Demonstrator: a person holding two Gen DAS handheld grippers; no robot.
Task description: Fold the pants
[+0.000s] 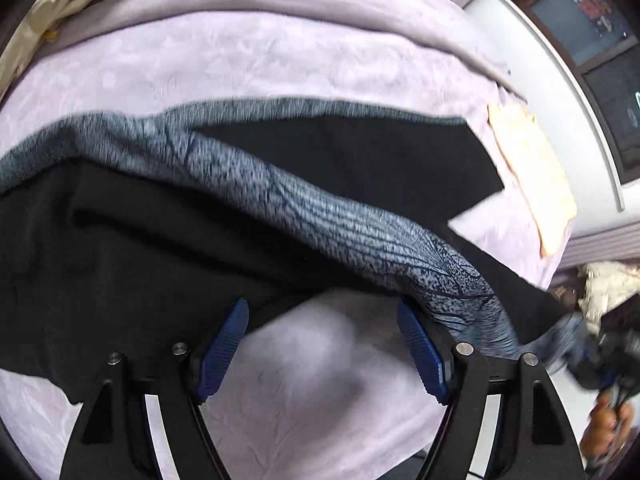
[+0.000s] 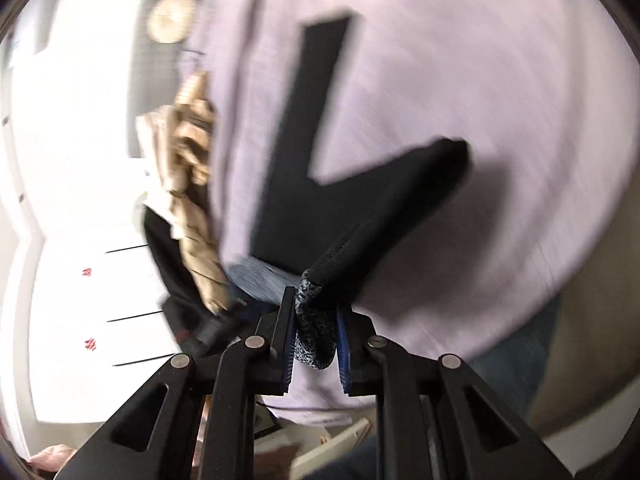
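Black pants with grey marled waistband (image 1: 320, 208) spread on lilac bedspread (image 1: 280, 60); right gripper (image 2: 316, 344) fingers pinching waistband end, apparently lifting it for folding; left gripper (image 1: 324, 352) fingers spread, empty, beside waistband

Both sets of tongs were built alike. The left tongs (image 1: 322, 350) had black angular arms with triangular cut-outs, round silver screw heads at the pivots, and a pale strip along each inner edge. Its fingers (image 1: 422, 354) carried ribbed, deep blue pads. The right tongs (image 2: 316, 346) showed the same black linkage, four silver screws across the joints, and blue pads seen edge-on. Seen from the left wrist, a hand (image 1: 608, 432) showed at the lower right edge, blurred.
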